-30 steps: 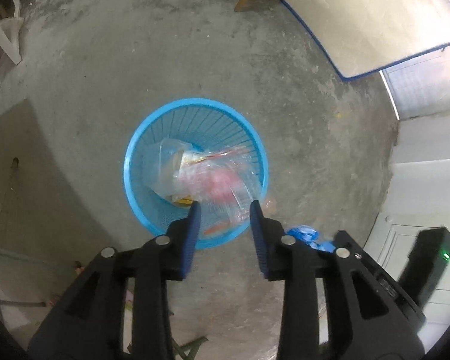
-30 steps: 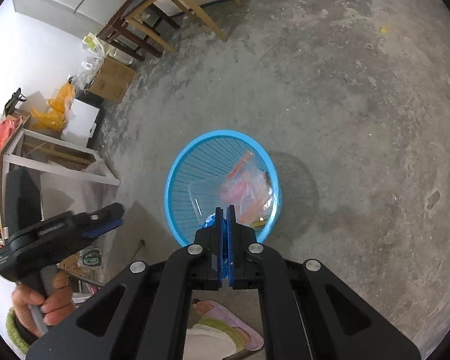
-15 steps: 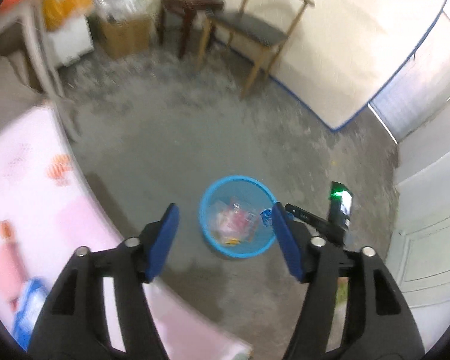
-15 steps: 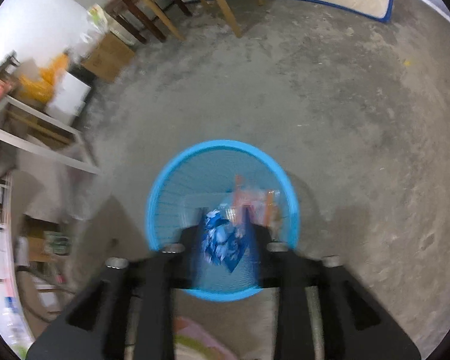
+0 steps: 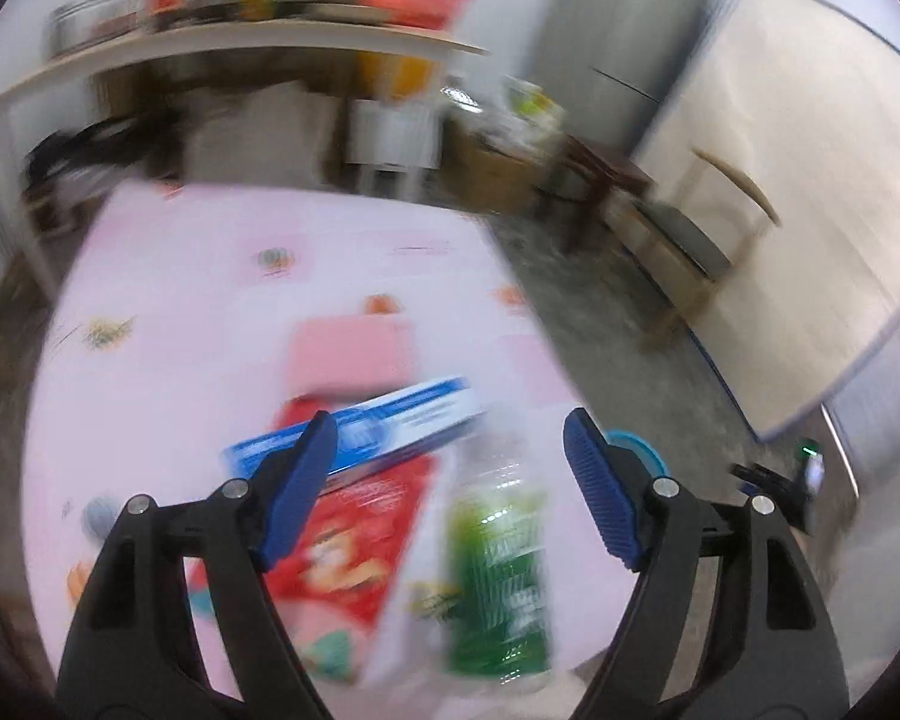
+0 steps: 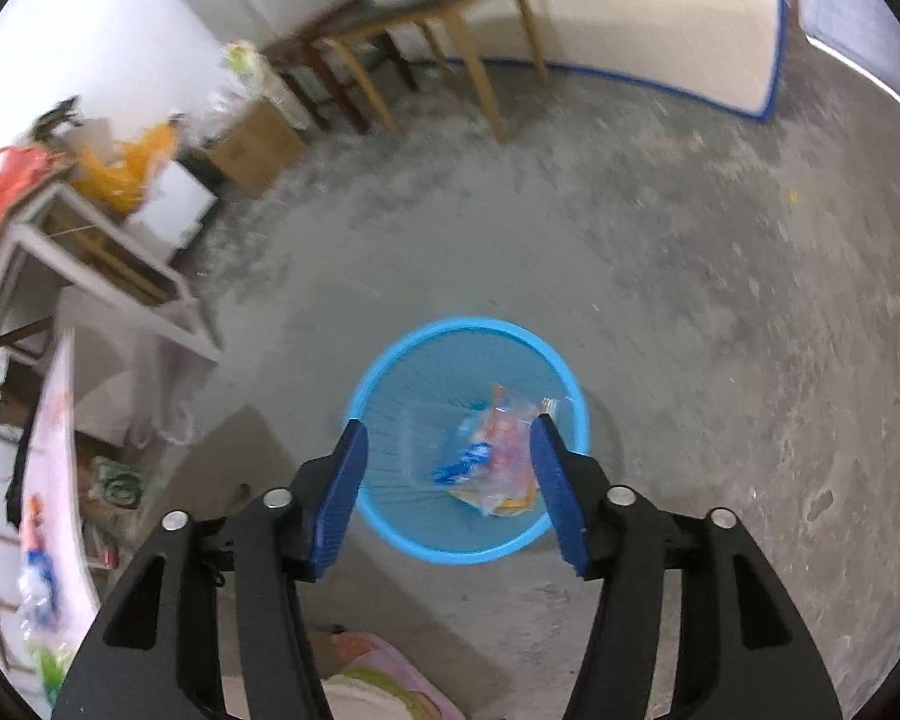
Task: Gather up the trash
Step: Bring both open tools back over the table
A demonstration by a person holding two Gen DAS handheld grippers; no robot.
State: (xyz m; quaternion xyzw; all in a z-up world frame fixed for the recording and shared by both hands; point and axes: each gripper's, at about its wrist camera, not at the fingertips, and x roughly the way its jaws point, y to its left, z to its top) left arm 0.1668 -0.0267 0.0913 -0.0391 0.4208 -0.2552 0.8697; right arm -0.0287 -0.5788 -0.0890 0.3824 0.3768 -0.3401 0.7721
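My right gripper (image 6: 447, 483) hangs above a round blue mesh bin (image 6: 390, 516) on the concrete floor, jaws opening with nothing between them. Inside the bin lie clear and pink plastic wrappers (image 6: 504, 450) and a small blue wrapper (image 6: 459, 463). My left gripper (image 5: 450, 489) is over a pink tablecloth (image 5: 210, 312), jaws opening and empty. Below it, blurred, lie a long blue box (image 5: 384, 429), a red snack packet (image 5: 360, 546) and a green-labelled clear bottle (image 5: 498, 564). A sliver of the blue bin (image 5: 639, 447) shows past the table edge.
A wooden chair (image 6: 450, 30) and a dark stool (image 6: 330, 72) stand by the far wall beside a cardboard box (image 6: 255, 147). A cluttered shelf table (image 5: 222, 42) runs behind the pink table. The other gripper's body (image 5: 780, 480) shows at right.
The right gripper opened and the blue wrapper it held fell into the bin. The left gripper swung up from over the bin to the pink table, its jaws spreading wider.
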